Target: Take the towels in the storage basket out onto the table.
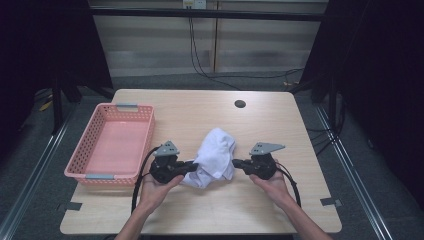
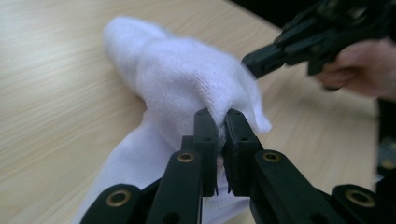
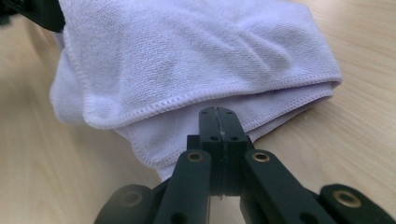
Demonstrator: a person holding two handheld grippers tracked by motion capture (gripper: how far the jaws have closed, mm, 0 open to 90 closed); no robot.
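Cloth, white terry, crumpled (image 1: 215, 157), lies at bench (image 1: 200, 115) centre, between both claws. Left claw (image 1: 192, 166) at the cloth's 8 o'clock edge, jaws pinching a raised fold of the cloth. Right claw (image 1: 236, 163) at its 3 o'clock edge, jaws pressed together against the hemmed edge; whether fabric is caught there cannot be told. Pink perforated plastic basket (image 1: 82, 150) at 9 o'clock, apart from the cloth.
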